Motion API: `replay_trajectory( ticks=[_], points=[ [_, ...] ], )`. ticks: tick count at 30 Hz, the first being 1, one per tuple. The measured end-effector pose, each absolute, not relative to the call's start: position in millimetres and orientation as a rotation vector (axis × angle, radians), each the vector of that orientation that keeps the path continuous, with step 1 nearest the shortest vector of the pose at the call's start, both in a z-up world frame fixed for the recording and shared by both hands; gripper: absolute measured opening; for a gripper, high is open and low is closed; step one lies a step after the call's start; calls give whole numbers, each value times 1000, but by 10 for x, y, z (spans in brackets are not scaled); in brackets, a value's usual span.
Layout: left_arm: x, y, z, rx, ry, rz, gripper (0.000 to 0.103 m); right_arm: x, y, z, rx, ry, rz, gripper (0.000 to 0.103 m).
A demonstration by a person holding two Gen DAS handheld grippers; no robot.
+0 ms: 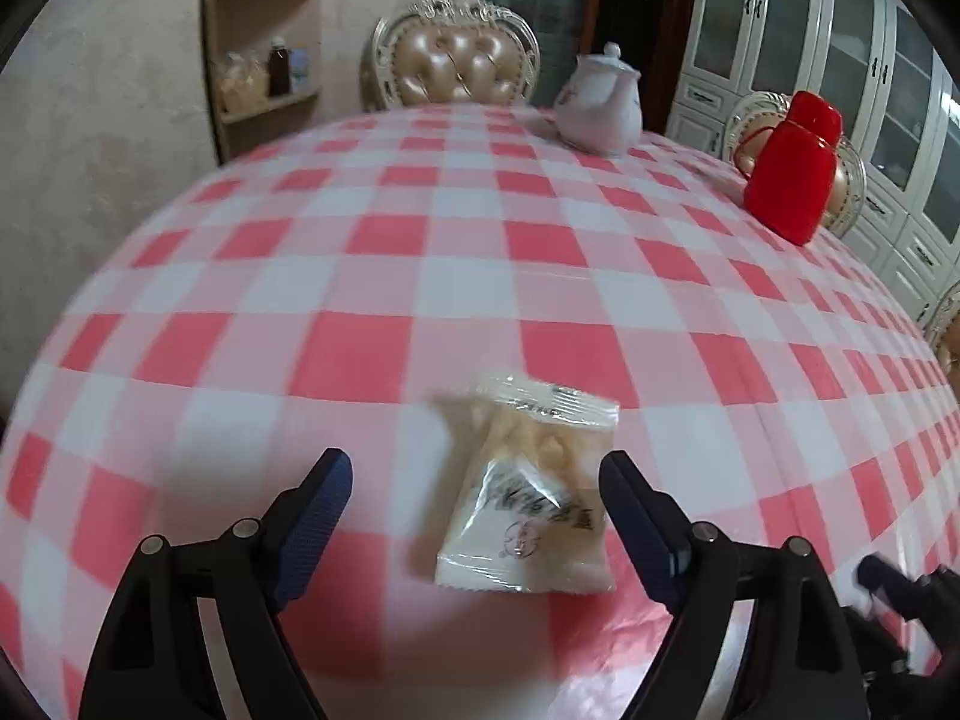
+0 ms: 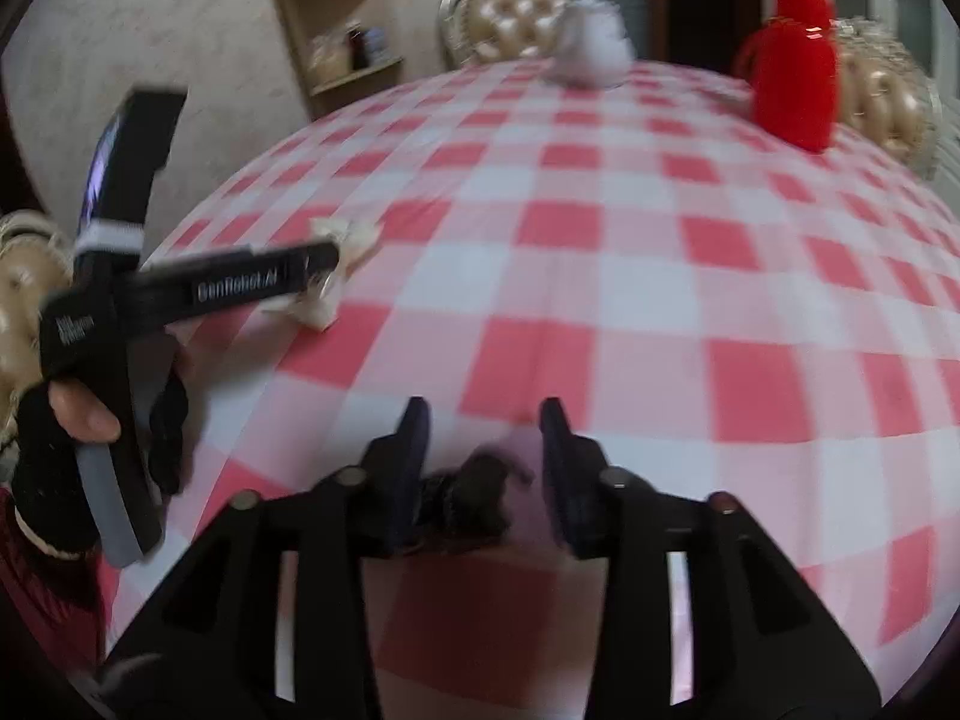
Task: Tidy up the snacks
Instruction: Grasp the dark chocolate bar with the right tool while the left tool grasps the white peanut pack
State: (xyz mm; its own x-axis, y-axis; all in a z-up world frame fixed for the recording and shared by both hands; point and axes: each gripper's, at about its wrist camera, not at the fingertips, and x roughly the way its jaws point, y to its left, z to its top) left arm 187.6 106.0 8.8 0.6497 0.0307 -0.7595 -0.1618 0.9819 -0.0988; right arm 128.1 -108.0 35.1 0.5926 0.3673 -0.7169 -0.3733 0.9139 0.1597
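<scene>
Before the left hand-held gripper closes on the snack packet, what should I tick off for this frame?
1. Left hand-held gripper open wide: ok.
2. Snack packet between its fingers, pads not yet touching: ok.
3. Packet flat on the checked tablecloth: ok.
4. Teapot and red container far from the packet: ok.
5. Right hand-held gripper empty: ok, only cloth between its fingers.
6. Packet's contents intact: cannot tell, blurred.

Rig appearance, both wrist views
Black claw (image 1: pixel 474 468) arms, silver pivot screws, ribbed navy pads (image 1: pixel 312 531); black fingerless glove (image 2: pixel 45 468), "GenRobot.AI" lettering.
</scene>
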Motion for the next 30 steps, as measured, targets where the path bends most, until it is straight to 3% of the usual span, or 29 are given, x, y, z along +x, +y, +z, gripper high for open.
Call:
replay_trajectory(
  ticks=[2, 3, 12, 22, 26, 27, 28, 29, 30],
  points=[
    [1918, 1031, 75, -148, 861, 97, 85, 1252, -1217, 435, 53, 813, 405, 71],
    [1936, 1010, 75, -132, 860, 97, 85, 1216, -1320, 487, 87, 800, 366, 72],
    [2012, 901, 30, -99, 896, 34, 85, 782, -1229, 220, 109, 984, 314, 72],
    [2036, 884, 23, -96, 907, 25, 85, 1061, -681, 152, 59, 918, 262, 73],
    [2025, 897, 26, -116, 899, 17, 83, 1169, -504, 106, -51, 912, 222, 66],
    [2020, 908, 32, -121, 895, 14, 70, 1170, -495, 107, -66, 910, 220, 61],
    [2007, 916, 44, -122, 885, 10, 60, 1156, -510, 116, -72, 902, 225, 40],
    [2001, 908, 45, -96, 886, 11, 46, 1148, -522, 116, -81, 901, 231, 27],
    [1996, 902, 44, -70, 889, 6, 45, 1138, -541, 117, -84, 899, 239, 26]
  ],
)
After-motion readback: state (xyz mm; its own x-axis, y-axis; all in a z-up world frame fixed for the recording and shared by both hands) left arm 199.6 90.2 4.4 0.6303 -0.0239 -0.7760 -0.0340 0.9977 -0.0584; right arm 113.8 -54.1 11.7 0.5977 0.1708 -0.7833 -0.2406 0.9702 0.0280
